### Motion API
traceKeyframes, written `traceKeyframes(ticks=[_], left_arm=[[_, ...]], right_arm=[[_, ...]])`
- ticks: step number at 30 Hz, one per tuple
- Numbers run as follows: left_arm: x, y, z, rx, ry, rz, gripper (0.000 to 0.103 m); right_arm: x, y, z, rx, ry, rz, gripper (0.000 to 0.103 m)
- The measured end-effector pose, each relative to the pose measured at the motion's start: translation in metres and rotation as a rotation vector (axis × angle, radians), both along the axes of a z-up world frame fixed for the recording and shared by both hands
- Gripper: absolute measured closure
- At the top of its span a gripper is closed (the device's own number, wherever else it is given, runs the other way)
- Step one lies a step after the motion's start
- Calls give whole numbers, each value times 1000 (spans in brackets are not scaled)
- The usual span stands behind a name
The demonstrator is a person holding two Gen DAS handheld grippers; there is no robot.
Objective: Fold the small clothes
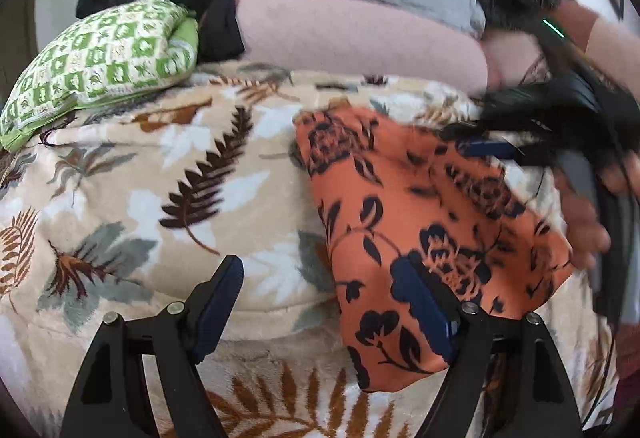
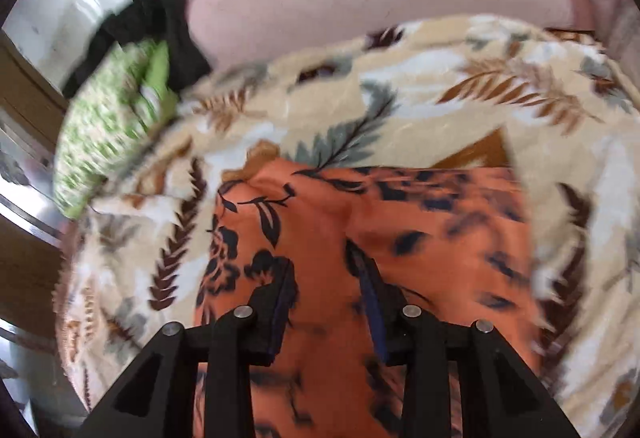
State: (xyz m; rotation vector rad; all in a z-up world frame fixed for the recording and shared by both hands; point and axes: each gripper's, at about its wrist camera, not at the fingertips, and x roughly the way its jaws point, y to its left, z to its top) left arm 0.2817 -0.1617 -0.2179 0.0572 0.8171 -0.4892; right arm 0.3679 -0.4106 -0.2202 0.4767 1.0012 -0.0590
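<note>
While the orange floral garment (image 1: 432,222) lies on the leaf-print blanket (image 1: 152,166), both grippers reach it.

Left gripper (image 1: 326,286) spread wide, one finger over the garment's edge, clamping nothing. Right gripper (image 2: 326,286) partly apart above the cloth; contact unclear. Bare blanket stretches from the garment toward the green pillow (image 1: 100,58).

No legible text, labels or numbers

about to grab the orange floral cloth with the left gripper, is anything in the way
Nothing visible blocks it. The left gripper is open, its right finger already over the orange floral cloth, which lies bare on the leaf-print blanket. The right gripper is over the same cloth.
</note>
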Motion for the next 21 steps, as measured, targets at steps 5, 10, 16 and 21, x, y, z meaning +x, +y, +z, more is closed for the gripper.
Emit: traceKeyframes(ticks=[5, 10, 16, 21], left_arm=[[9, 12, 7, -87, 26, 9, 21], [30, 12, 0, -154, 140, -5, 21], [55, 12, -13, -251, 266, -11, 21], [67, 7, -28, -282, 367, -19, 21]], right_arm=[[-85, -59, 27, 152, -188, -173, 28], [-126, -98, 11, 248, -201, -260, 28], [-108, -110, -37, 380, -140, -241, 28], [-92, -107, -59, 392, -88, -203, 28]])
